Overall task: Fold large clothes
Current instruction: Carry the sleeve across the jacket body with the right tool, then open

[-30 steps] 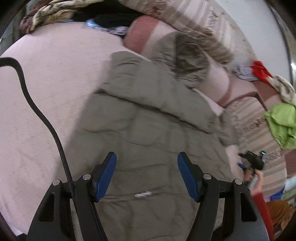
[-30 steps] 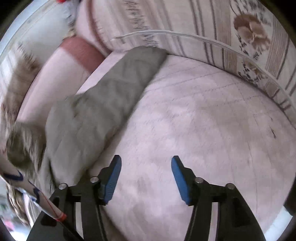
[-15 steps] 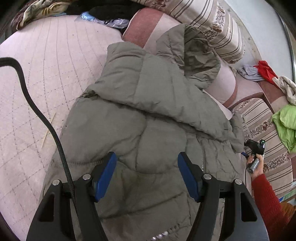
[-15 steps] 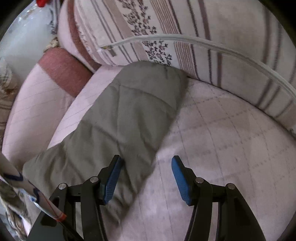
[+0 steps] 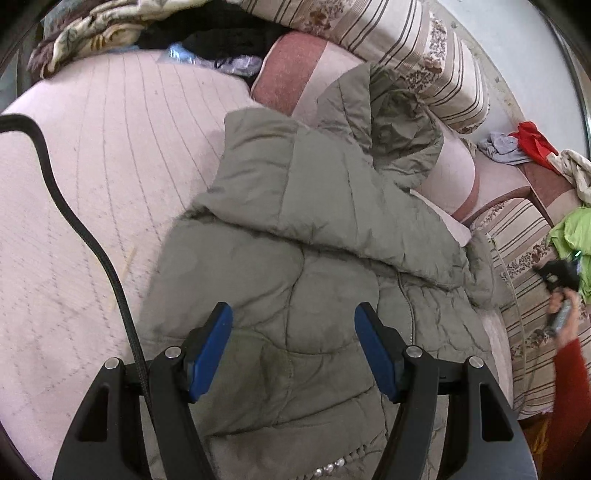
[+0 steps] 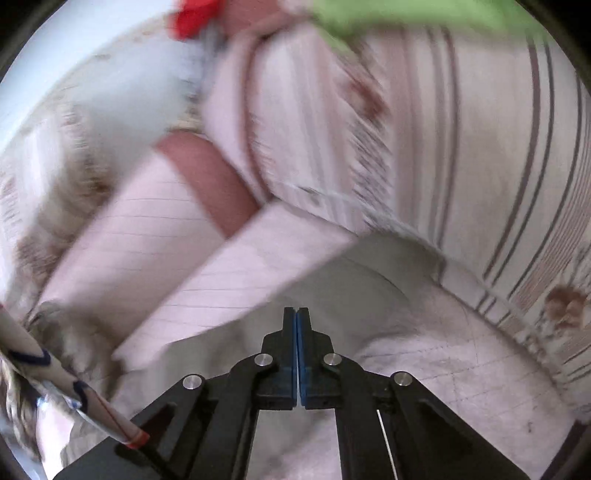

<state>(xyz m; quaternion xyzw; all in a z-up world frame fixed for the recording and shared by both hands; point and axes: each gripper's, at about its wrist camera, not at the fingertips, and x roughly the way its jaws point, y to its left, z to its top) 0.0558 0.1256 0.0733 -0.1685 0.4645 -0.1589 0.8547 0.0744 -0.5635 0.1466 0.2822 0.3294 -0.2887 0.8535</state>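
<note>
An olive-green padded jacket (image 5: 295,229) lies on the pink quilted bed cover (image 5: 92,177), its hood (image 5: 391,122) up against the pillows. One sleeve is folded across the chest. My left gripper (image 5: 293,347) is open and hovers above the jacket's lower body. My right gripper (image 6: 296,328) is shut, its blue pads pressed together over the jacket's other sleeve (image 6: 354,284); whether cloth is pinched between them cannot be told. The right gripper also shows in the left wrist view (image 5: 557,280), at the jacket's right edge.
Striped floral cushions (image 5: 417,48) and a pink-and-red bolster (image 5: 288,70) line the back. Loose clothes, red (image 5: 532,140) and lime green (image 5: 572,236), lie at the right. A black cable (image 5: 85,236) crosses the left side. A patterned blanket (image 5: 88,29) is at the far left.
My right gripper has shut and moved forward over the sleeve, with the view swinging up toward the cushions. My left gripper stays open above the jacket.
</note>
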